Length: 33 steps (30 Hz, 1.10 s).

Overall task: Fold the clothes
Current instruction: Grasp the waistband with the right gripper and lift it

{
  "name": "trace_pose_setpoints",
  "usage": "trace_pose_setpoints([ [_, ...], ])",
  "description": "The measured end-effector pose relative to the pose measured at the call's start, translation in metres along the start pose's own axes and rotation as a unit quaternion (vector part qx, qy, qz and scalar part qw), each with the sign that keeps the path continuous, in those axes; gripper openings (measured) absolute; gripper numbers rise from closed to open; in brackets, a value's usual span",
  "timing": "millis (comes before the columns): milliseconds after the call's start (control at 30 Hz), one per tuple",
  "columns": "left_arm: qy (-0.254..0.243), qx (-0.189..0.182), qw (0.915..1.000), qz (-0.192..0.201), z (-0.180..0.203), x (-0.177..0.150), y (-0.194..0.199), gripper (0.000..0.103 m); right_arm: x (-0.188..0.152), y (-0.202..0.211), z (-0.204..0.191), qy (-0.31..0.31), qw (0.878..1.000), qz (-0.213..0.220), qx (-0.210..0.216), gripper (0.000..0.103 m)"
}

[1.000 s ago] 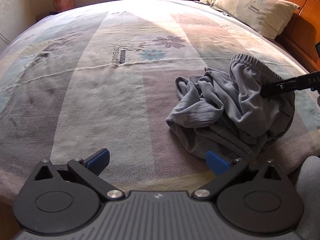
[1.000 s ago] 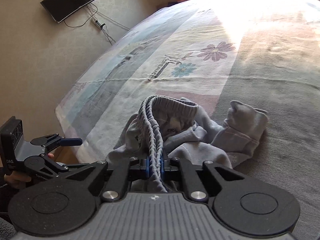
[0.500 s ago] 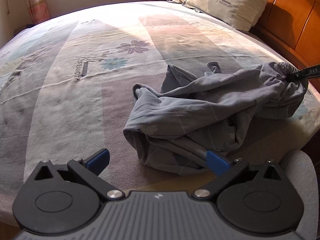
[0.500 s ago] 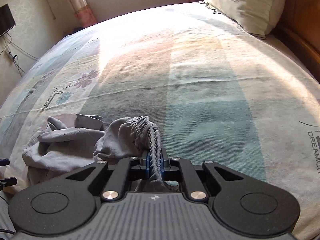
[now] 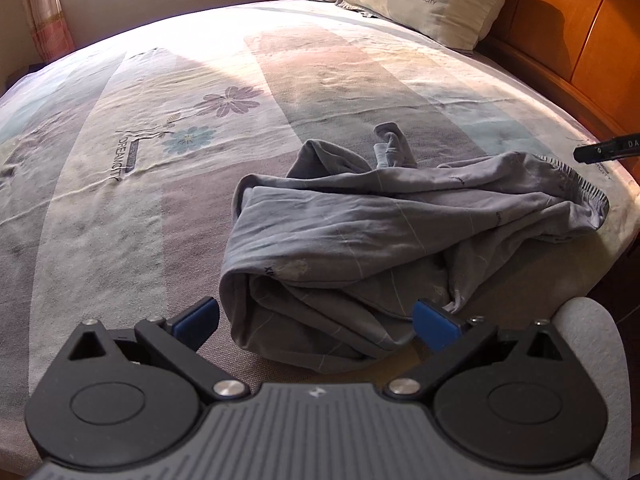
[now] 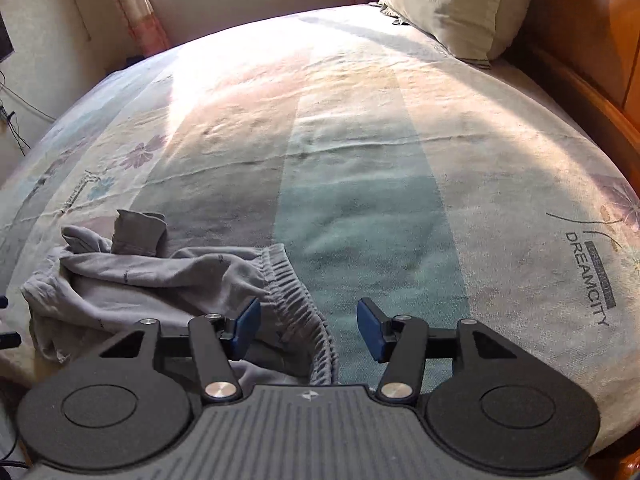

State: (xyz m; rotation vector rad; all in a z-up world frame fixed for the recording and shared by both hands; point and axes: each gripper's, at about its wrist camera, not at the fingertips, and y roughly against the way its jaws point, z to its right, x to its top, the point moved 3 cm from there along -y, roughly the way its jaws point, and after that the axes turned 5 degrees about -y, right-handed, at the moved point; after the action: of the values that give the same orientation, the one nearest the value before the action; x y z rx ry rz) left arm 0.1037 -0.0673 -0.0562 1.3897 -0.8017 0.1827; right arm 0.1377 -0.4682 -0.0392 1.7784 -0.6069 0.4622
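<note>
The right gripper (image 6: 308, 326), clamped on the grey trousers' (image 5: 360, 232) waistband (image 6: 300, 308) before, has now opened, leaving it stretched toward the bed's (image 6: 360, 152) near edge.

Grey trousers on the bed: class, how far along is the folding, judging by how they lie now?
Done: the grey trousers lie on the bed, waistband towards the right. In hand: nothing; the left gripper and right gripper are both open. Left: the legs lie crumpled, so spreading flat and every fold remain.
</note>
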Motion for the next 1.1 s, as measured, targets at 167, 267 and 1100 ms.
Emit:
trace_pose_setpoints([
  [167,-0.009,-0.008,0.9999,-0.005,0.012,0.004,-0.007,0.102,0.037,-0.037,-0.005,-0.020,1.000,0.005,0.024,0.059],
  [267,-0.014,-0.008,0.9998,-0.013,0.017,0.004,-0.012,0.102,0.036,-0.079,-0.013,-0.011,1.000,-0.024,0.015,0.059],
  [1100,-0.018,-0.004,0.9997,-0.014,0.025,0.018,-0.028,0.102,0.083,-0.112,-0.004,0.010,0.999,0.046,-0.009,0.025],
])
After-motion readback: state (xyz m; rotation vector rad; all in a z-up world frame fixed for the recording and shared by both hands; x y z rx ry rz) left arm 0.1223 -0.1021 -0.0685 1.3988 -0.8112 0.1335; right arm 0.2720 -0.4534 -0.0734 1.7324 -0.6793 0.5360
